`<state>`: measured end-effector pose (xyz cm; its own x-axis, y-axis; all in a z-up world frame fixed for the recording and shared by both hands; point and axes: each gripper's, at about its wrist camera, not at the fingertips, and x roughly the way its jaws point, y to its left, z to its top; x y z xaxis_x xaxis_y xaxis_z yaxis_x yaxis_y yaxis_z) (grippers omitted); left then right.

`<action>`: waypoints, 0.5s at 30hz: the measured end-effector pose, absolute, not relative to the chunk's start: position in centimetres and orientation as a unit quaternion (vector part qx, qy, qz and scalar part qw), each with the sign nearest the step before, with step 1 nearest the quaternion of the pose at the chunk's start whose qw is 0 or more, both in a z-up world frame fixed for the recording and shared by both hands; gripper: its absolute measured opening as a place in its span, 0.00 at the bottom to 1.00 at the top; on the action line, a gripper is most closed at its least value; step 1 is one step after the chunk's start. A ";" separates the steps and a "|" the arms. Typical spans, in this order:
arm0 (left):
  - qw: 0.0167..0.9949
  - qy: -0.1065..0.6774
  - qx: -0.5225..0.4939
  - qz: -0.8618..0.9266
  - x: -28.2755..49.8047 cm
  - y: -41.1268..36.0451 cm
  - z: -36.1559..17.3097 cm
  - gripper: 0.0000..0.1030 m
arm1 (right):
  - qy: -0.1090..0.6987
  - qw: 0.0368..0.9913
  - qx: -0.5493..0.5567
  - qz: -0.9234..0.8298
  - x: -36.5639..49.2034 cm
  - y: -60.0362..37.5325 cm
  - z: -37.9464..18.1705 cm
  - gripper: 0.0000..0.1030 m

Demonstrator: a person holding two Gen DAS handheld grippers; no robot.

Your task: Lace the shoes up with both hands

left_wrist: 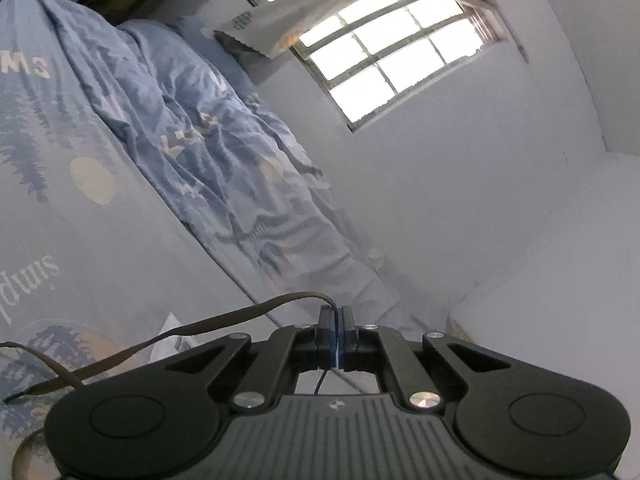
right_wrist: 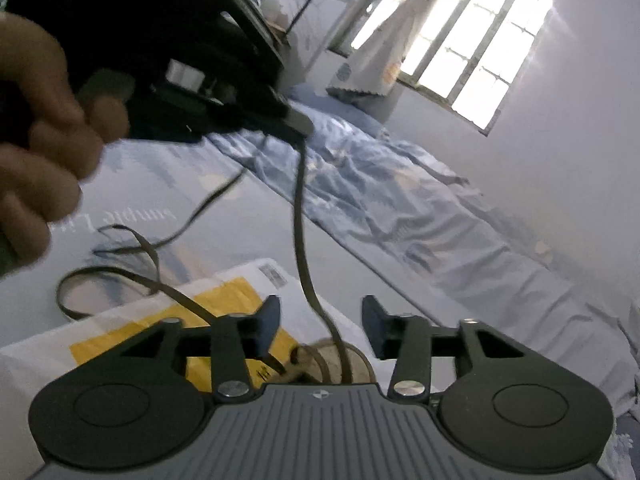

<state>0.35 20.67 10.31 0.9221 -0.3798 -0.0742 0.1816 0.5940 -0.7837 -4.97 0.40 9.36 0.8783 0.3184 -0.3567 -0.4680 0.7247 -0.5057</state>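
While left fingers (left_wrist: pixel 338 312) pinch the lace (left_wrist: pixel 240 316), right fingers (right_wrist: pixel 320 312) straddle it untouched.

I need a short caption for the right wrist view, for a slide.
Open right gripper above a yellow-and-white parcel, while the left gripper lifts a brown shoelace over the bed.

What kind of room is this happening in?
Most likely a bedroom at home: a bed with a rumpled blue duvet, a barred window with a curtain pulled aside, and plain white walls.
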 end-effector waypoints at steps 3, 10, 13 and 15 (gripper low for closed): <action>0.889 0.130 -0.400 -0.180 0.4 19.6 10.5 0.00 | 0.098 0.926 -0.291 0.218 -5.6 0.5 9.9 0.46; 0.889 0.161 -0.357 -0.239 0.7 16.9 10.4 0.00 | 0.064 0.940 -0.270 0.199 -5.9 0.1 11.0 0.27; 0.885 0.169 -0.353 -0.252 0.7 16.3 10.1 0.00 | 0.065 0.942 -0.271 0.188 -5.7 0.0 11.0 0.25; 0.881 0.174 -0.358 -0.256 0.7 16.2 9.8 0.00 | 0.065 0.943 -0.271 0.183 -5.7 0.0 11.1 0.22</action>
<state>0.74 16.16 9.81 0.8088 -0.5749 -0.1238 0.3257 0.6131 -0.7197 -5.67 0.00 11.10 0.9248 0.3093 -0.2214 -0.3797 0.7865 -0.4871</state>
